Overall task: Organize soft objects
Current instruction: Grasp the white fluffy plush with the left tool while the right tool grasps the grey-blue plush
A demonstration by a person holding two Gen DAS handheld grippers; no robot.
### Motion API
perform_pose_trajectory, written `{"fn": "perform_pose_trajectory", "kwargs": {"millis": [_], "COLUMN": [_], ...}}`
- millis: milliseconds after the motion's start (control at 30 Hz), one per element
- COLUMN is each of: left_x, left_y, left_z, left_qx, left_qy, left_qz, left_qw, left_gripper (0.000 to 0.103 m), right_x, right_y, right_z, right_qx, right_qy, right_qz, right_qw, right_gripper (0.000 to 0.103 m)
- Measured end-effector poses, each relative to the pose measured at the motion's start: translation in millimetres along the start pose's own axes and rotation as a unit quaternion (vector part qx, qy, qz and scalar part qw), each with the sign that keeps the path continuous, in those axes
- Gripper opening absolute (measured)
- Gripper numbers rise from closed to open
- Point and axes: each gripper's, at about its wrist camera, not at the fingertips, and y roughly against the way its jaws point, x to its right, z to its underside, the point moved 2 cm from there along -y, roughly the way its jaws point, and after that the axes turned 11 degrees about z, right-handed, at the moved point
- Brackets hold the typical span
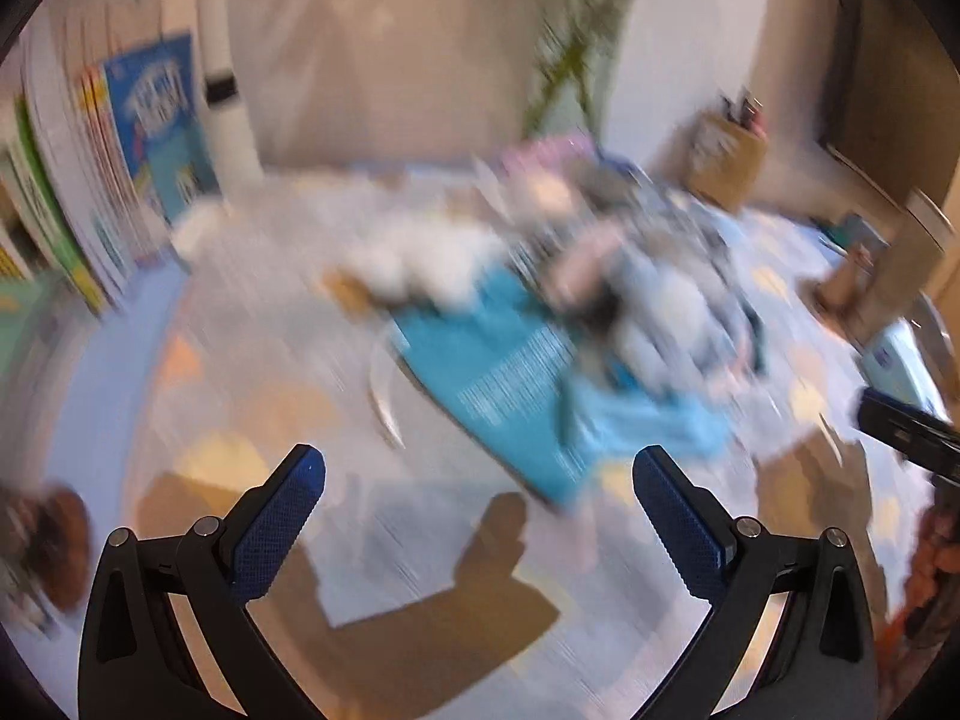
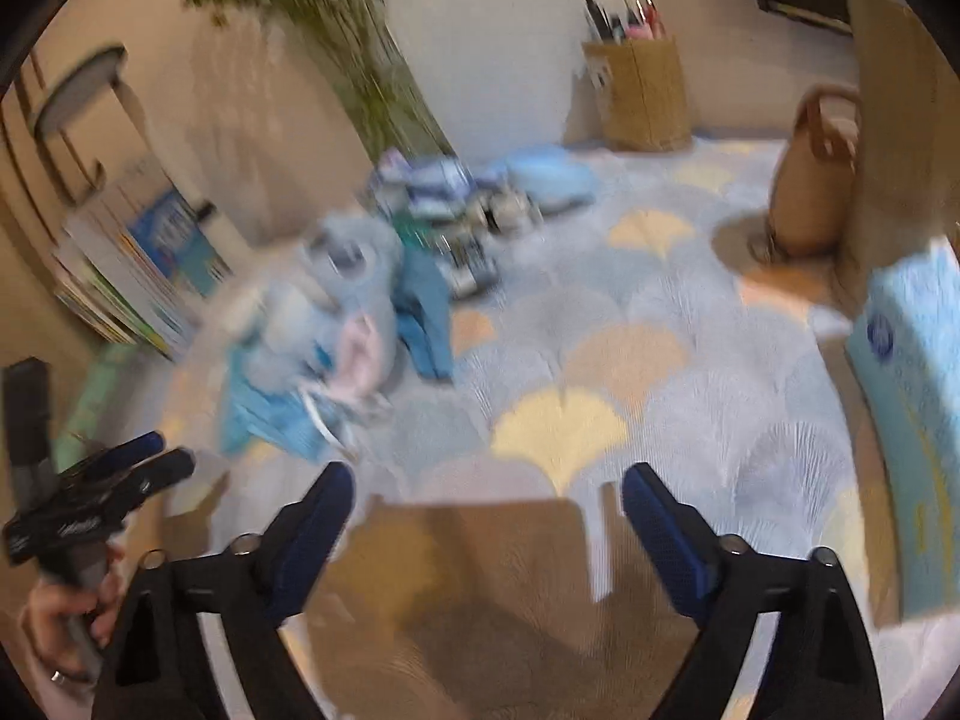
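Both tongs (image 1: 479, 474) (image 2: 487, 495) gape over rug (image 2: 690, 360).

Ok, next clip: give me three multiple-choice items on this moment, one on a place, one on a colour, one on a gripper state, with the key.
1. Where does the pile of soft things lie?
A. on the patterned surface
B. inside the brown bag
C. in the pen holder

2. What colour are the right gripper's finger pads?
A. red
B. blue
C. white

3. How do the left gripper's jaws stand?
A. closed on a cloth
B. closed on nothing
C. apart, with nothing between them

Key: 1 A, the pile sits out on the patterned surface. 2 B, both pads show dark blue. 3 C, only the surface shows between the jaws.
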Motion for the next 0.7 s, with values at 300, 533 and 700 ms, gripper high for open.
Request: {"fn": "perform_pose_trajectory", "kwargs": {"millis": [300,533,700], "left_x": [-37.6,-47.8,-53.2], "left_y": [-68.3,-111.0,-109.6], "left_z": [-63.0,-52.9,-52.0], "left_qx": [0.008,-0.002,0.014], "left_qy": [0.021,0.02,0.038], "left_qz": [0.011,0.02,0.018], "left_qw": [0.9997,0.9996,0.999], "left_gripper": [0.103,0.103,0.103], "right_x": [-74.4,-98.9,-98.4], "right_y": [-28.5,-92.1,-104.0], "right_z": [-62.4,-82.5,-74.3], "right_qx": [0.063,0.038,0.041], "right_qy": [0.07,0.077,0.071], "right_qz": [-0.04,-0.032,-0.059], "right_qw": [0.995,0.996,0.995], "right_gripper": [0.097,0.093,0.081]}}
